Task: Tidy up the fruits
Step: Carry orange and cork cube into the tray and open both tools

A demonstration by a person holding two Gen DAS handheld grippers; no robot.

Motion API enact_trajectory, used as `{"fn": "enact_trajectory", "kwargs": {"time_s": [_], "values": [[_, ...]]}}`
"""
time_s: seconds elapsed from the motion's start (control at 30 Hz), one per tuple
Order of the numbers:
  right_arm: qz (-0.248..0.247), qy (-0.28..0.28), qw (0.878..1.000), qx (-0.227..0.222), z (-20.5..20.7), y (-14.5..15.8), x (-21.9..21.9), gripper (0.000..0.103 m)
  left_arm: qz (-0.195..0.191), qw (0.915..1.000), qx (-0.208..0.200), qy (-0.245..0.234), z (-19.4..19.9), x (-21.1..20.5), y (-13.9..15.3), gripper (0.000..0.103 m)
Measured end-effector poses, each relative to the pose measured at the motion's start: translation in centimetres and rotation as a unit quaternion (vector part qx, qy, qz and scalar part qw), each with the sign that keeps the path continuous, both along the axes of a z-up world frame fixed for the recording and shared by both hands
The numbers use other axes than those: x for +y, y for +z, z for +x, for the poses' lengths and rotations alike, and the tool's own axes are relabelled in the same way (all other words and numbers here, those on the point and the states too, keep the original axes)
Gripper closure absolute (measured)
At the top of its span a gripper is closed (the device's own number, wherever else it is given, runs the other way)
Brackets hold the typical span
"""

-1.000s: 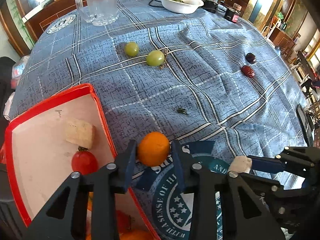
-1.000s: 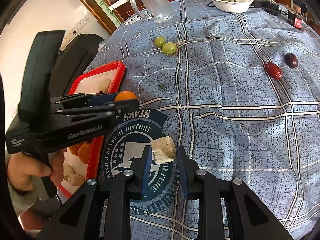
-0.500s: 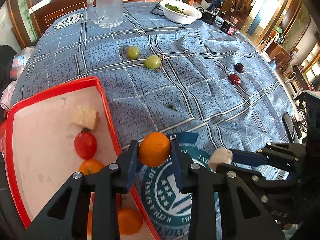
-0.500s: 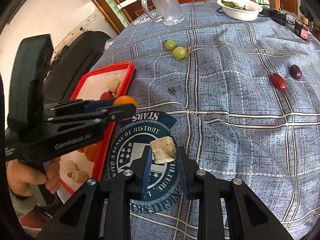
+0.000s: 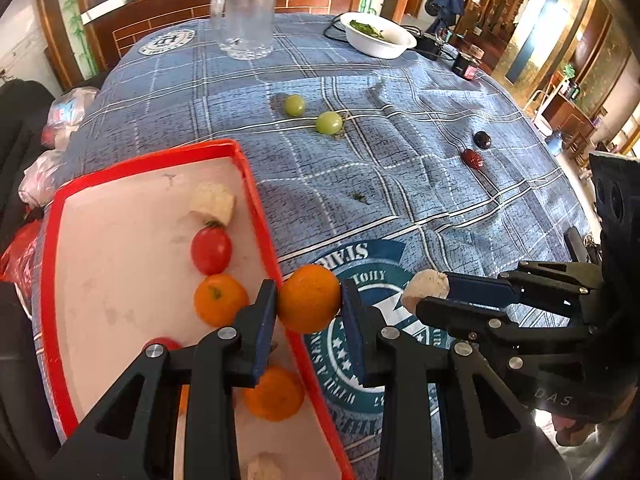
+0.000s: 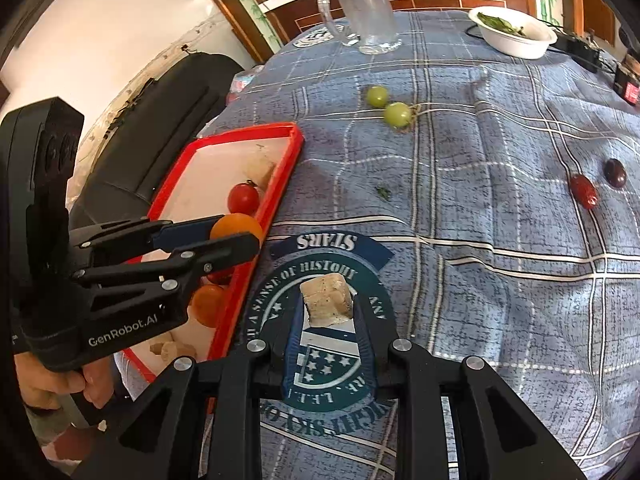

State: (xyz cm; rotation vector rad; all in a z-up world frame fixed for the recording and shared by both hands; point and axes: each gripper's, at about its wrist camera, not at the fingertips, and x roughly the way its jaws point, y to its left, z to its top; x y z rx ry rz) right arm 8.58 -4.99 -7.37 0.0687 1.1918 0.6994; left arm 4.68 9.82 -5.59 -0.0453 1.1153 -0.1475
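Left claw (image 5: 309,304) grips an orange (image 5: 309,298) above the red tray's (image 5: 256,192) right rim; right claw (image 6: 328,312) grips a pale chunk (image 6: 327,305) just right of the tray

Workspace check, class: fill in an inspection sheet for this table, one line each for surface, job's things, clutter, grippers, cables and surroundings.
Surface: blue plaid tablecloth, wrinkled, with a printed emblem.
Job's things: red tray holding tomatoes, oranges and pale chunks; two green grapes; red fruit and dark fruit loose on the cloth.
Clutter: glass mug, white bowl with greens, small jar.
Grippers: left gripper clamps an orange over the tray's edge; right gripper clamps a pale chunk.
Cables: black cable by the bowl.
Surroundings: wooden cabinets, staircase.
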Motion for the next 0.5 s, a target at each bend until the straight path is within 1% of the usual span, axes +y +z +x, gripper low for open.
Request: {"fn": "enact_trajectory", "kwargs": {"time_s": [0.13, 0.27, 0.37, 0.5], "values": [[0.004, 0.012, 1.000, 0.000, -0.3, 0.3, 0.9, 0.077, 0.001, 0.9999, -0.002, 0.010, -0.9, 0.7, 0.2, 0.074], [0.004, 0.027, 1.000, -0.002, -0.6, 0.5, 1.9, 0.077, -0.007, 0.9996, -0.003, 0.028, -2.3, 1.9, 0.4, 0.074], [0.004, 0.041, 0.999, -0.008, -1.1, 0.8, 2.6, 0.077, -0.018, 0.9984, -0.004, 0.054, -3.7, 3.5, 0.6, 0.074], [0.003, 0.061, 0.998, -0.015, -1.6, 1.1, 3.6, 0.077, -0.030, 0.9948, -0.005, 0.098, -6.1, 6.5, 0.8, 0.074]]}}
